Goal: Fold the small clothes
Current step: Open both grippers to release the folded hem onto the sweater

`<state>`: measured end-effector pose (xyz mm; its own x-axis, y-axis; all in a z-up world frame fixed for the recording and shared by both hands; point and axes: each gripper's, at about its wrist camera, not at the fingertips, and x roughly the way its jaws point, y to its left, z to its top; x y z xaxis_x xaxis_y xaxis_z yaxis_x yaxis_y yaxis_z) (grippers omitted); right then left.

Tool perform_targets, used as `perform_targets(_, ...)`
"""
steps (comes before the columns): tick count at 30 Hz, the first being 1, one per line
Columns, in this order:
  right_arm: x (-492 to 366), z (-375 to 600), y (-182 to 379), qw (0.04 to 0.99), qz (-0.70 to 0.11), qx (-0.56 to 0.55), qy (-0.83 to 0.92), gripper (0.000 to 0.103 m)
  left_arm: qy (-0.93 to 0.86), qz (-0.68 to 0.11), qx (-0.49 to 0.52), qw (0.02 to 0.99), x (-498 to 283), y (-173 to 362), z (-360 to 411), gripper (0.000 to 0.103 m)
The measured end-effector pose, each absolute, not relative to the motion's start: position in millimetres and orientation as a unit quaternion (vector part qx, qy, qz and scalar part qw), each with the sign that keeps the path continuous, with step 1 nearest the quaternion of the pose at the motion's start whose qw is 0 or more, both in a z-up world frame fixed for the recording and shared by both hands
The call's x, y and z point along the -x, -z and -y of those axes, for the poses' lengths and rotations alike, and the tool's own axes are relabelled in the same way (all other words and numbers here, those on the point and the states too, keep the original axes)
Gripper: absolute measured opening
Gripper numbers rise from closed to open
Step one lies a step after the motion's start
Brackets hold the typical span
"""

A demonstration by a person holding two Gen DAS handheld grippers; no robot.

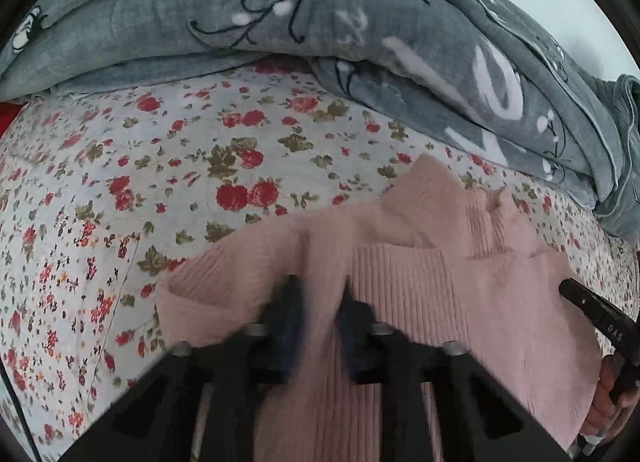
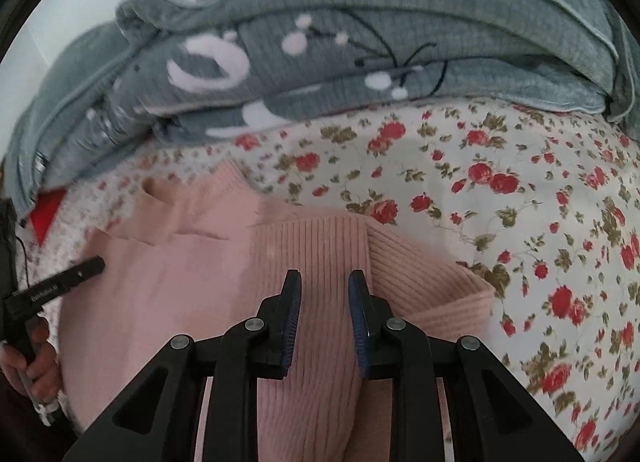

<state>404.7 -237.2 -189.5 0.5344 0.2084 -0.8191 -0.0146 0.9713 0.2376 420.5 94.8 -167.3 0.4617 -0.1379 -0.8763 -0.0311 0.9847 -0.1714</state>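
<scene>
A pink ribbed knit sweater [image 1: 460, 294] [image 2: 180, 282] lies partly folded on a floral bedsheet. A ridge of its fabric runs up between the blurred fingers of my left gripper [image 1: 320, 290], which is shut on the knit. My right gripper [image 2: 324, 282] pinches a fold of the same sweater between its blue pads, near the ribbed hem. Each gripper shows in the other's view as a black finger over the sweater: the right one's finger [image 1: 592, 310] and the left one's finger [image 2: 60, 278], each held by a hand.
The floral bedsheet [image 1: 160, 166] [image 2: 520, 202] spreads around the sweater. A bunched grey blanket [image 1: 280, 22] [image 2: 360, 42] with white and black patterns lies piled along the far side. Something red [image 2: 48, 210] peeks out under the blanket's edge.
</scene>
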Motion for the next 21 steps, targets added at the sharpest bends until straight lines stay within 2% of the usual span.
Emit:
perform_targets(1,-405,235,189,0.873,-0.477,-0.088,-0.059,0.016,0.036,-0.513,0.088,0.853,-420,166,-97,0.008)
perform_targets(2,-406,233,188,0.875,-0.474,-0.078,-0.058,0.000,0.043,-0.504,0.098,0.857,-419,163,-101,0.007)
perform_targets(9,-398,235,180,0.885,-0.456,-0.069,-0.062,0.001,0.051,-0.498,0.109,0.859,-419,158,-110,0.007)
perform_targets(10,-396,238,179,0.886,-0.453,-0.074,-0.062,0.003,0.049,-0.502,0.102,0.858,-421,161,-110,0.008)
perform_targets(12,-396,244,178,0.887,-0.451,-0.083,-0.055,0.021,0.045,-0.505,0.102,0.856,-422,165,-111,0.010)
perform_targets(14,-399,247,179,0.887,-0.450,-0.087,-0.058,0.033,0.048,-0.506,0.112,0.854,-423,167,-112,0.010)
perform_targets(17,-409,243,189,0.879,-0.469,-0.074,-0.050,0.033,0.050,-0.505,0.116,0.854,-425,168,-112,0.011)
perform_targets(19,-414,239,196,0.876,-0.474,-0.074,-0.054,0.025,0.049,-0.504,0.111,0.855,-427,170,-110,0.011)
perform_targets(20,-415,237,196,0.878,-0.469,-0.072,-0.059,0.008,0.049,-0.502,0.109,0.856,-428,171,-108,0.007)
perform_targets(21,-415,236,194,0.880,-0.465,-0.069,-0.061,0.006,0.051,-0.499,0.109,0.858,-427,169,-108,0.007)
